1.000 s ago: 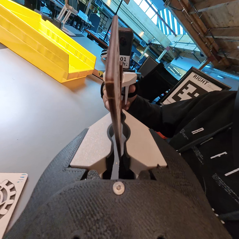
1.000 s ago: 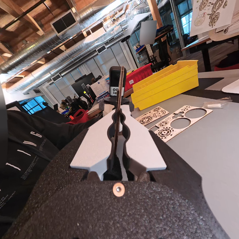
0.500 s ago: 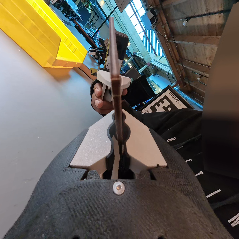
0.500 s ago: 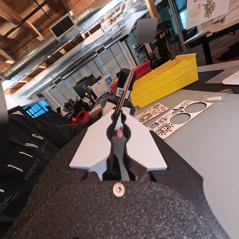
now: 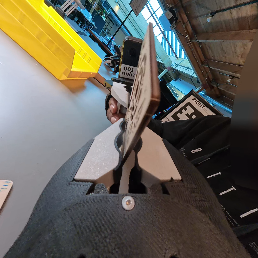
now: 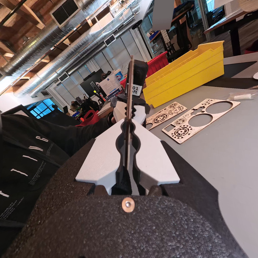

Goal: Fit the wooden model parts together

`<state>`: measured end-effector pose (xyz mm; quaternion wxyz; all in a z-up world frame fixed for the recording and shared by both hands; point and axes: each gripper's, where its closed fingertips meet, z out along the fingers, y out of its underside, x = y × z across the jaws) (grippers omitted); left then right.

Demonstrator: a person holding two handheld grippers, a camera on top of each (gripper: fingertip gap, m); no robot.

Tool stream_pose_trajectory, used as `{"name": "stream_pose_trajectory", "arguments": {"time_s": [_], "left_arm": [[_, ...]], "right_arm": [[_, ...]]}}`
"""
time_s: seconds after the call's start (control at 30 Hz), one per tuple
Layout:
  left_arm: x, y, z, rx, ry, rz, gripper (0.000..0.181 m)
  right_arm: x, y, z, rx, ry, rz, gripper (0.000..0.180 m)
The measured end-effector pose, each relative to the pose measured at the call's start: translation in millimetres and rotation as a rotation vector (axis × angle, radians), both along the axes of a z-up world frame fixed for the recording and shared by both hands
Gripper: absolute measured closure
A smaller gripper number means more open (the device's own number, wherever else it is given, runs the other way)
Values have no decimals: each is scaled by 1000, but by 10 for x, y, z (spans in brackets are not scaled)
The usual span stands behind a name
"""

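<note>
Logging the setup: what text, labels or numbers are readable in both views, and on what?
I don't quote writing; it sits on:
White sticker above right claw.
Second white sticker above left claw.
Framed marker board.
Blue glove box.
Black garment, white lettering.
Wooden panel in both claws: pattern only, no legible text.

This is a large workshop hall with bare wooden beams [image 6: 21, 18] and silver air ducts [image 6: 58, 46] under the ceiling. Yellow storage bins [image 6: 185, 78] and laser-cut wooden sheets [image 6: 201, 118] lie on a grey table [image 6: 223, 167].
</note>
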<state>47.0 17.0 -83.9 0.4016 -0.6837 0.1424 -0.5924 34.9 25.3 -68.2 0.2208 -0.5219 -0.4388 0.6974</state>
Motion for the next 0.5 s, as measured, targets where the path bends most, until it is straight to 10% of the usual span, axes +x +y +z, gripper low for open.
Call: {"name": "stream_pose_trajectory", "arguments": {"time_s": [0.3, 0.5], "left_arm": [[-317, 153, 136, 123, 72, 174, 140], [-490, 97, 405, 112, -72, 164, 134]], "right_arm": [[43, 34, 198, 275, 104, -151, 179], [116, 269, 296, 968, 110, -531, 179]]}}
